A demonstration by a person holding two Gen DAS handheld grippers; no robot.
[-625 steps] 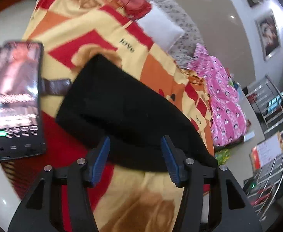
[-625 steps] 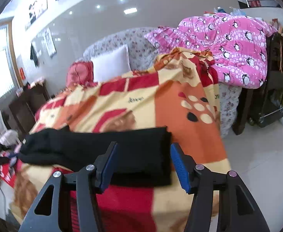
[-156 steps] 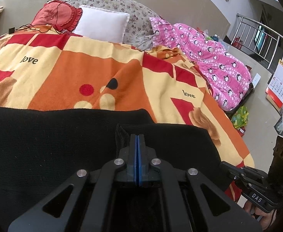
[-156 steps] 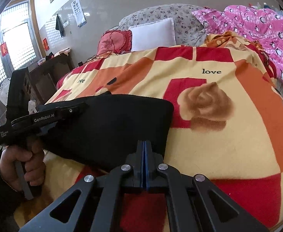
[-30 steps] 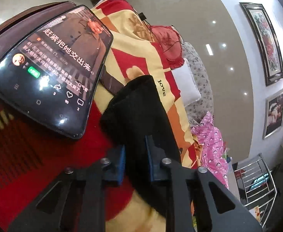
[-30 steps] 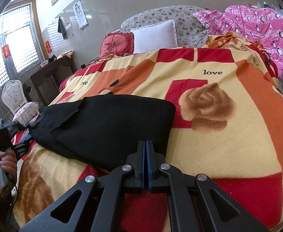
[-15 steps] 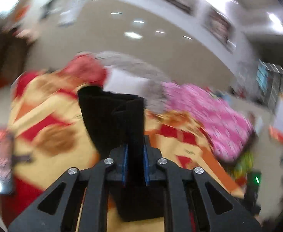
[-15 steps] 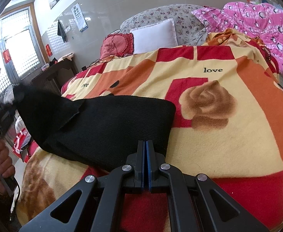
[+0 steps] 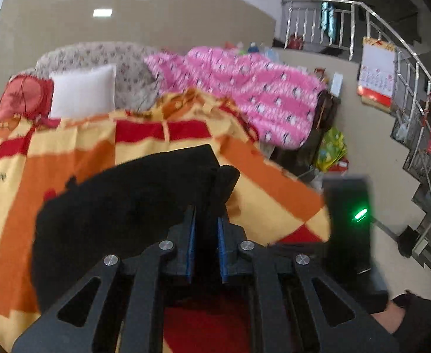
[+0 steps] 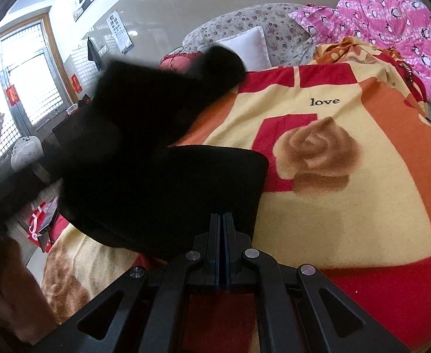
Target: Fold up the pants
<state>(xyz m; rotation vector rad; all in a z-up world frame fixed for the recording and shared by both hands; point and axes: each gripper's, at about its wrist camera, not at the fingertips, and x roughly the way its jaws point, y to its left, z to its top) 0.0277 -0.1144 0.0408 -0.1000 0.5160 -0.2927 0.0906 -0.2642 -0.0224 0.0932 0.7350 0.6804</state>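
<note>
The black pants point(image 10: 162, 188) lie on an orange, yellow and red blanket point(image 10: 333, 206). One end of the pants is lifted and blurred in the right wrist view, curling over the flat part. My left gripper point(image 9: 205, 219) is shut on a thick fold of that black fabric point(image 9: 127, 206), which bulges above the blue pads point(image 9: 190, 235). My right gripper point(image 10: 223, 220) is shut, and its tips rest at the near edge of the flat part. Whether cloth is pinched there is hidden. The right tool's black body point(image 9: 348, 220), with a green light, shows at the bed's right edge.
A pink penguin quilt point(image 9: 245, 94), a white pillow point(image 9: 83, 94) and a red cushion point(image 9: 24, 94) lie at the far end. A steel stair railing point(image 9: 407, 58) and bare floor are off to the right. A window point(image 10: 24, 88) and dark furniture stand to the left.
My left gripper has rolled upright and swung up and across the bed with the pants' end, from beside the phone toward the right gripper. The right gripper has stayed put.
</note>
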